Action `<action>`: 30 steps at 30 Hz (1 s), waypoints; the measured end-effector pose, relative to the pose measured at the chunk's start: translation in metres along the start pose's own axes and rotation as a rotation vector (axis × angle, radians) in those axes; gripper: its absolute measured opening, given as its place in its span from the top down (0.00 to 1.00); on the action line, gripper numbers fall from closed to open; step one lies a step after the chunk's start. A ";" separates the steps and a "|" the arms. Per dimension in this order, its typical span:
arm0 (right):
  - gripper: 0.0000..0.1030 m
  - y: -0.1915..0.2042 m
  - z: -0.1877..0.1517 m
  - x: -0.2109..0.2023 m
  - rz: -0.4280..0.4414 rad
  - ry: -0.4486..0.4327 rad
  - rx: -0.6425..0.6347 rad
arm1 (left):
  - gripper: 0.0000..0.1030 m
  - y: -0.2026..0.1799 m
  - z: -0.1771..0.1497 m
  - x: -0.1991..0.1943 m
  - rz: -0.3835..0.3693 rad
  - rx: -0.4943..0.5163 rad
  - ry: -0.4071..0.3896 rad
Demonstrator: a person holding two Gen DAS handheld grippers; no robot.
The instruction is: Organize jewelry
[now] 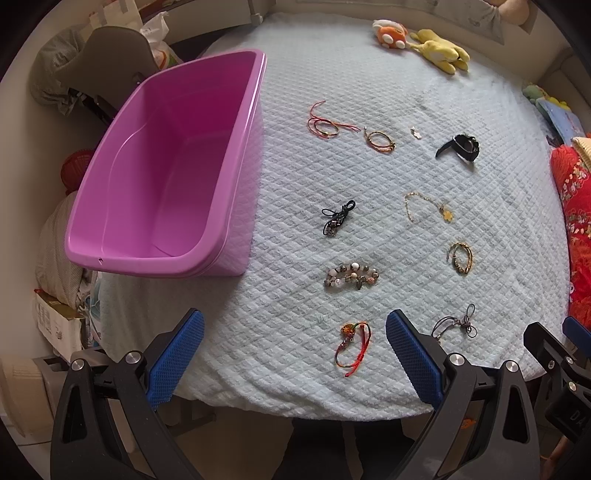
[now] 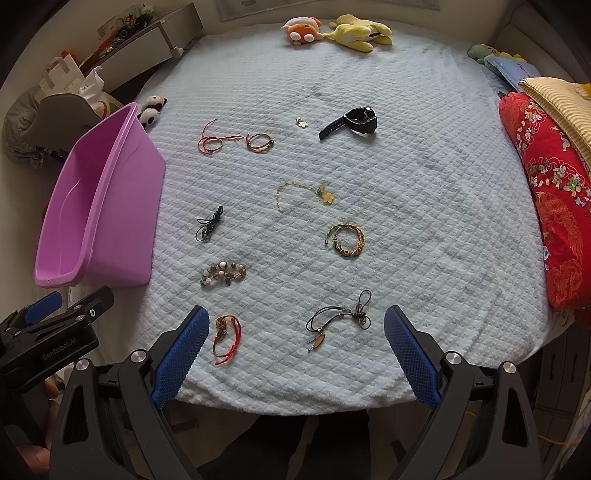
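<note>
Right wrist view: jewelry (image 2: 345,240) scattered mid-blanket (image 2: 424,184), bin (image 2: 122,206) at left edge.

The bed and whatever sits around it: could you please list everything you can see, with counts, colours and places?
Tub: one, purple, empty, left side of the blanket.
Blanket: one, pale blue, quilted, covering the bed.
Watch: one, black, far right of the jewelry.
Bracelets and cords: nine, spread in loose rows; they include a beaded bracelet, a red cord bracelet, a gold chain.
Small charm: one, pale, beside the watch.
Plush toys: orange and yellow at the far edge, panda behind the tub.
Red quilt: one, right edge.
Left gripper: open, near edge.
Right gripper: open, near edge.
</note>
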State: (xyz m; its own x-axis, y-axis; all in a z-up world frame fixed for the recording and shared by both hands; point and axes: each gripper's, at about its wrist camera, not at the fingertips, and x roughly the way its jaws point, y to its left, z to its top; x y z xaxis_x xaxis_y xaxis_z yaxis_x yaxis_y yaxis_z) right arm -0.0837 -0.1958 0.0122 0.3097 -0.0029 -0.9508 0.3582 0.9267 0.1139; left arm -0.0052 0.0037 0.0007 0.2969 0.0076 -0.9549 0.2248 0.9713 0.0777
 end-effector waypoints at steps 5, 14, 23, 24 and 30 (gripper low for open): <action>0.11 -0.001 0.000 0.000 0.000 0.000 0.001 | 0.06 0.000 0.000 0.000 0.000 0.000 -0.001; 0.11 -0.005 -0.004 0.000 0.017 -0.013 0.019 | 0.06 0.000 -0.001 0.002 -0.005 0.000 0.006; 0.11 -0.017 -0.039 0.015 0.009 -0.034 0.037 | 0.06 0.008 -0.024 0.022 -0.033 -0.004 0.016; 0.11 -0.019 -0.045 0.018 0.009 -0.033 0.037 | 0.06 0.008 -0.027 0.025 -0.035 -0.004 0.015; 0.11 -0.029 -0.070 0.038 -0.022 -0.024 -0.024 | 0.06 -0.006 -0.051 0.034 -0.048 0.021 -0.020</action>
State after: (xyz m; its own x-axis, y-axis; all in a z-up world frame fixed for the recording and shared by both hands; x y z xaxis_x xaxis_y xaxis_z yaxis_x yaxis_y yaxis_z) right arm -0.1440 -0.1968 -0.0479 0.3229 -0.0318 -0.9459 0.3440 0.9350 0.0860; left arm -0.0436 0.0101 -0.0468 0.3037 -0.0435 -0.9518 0.2582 0.9653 0.0383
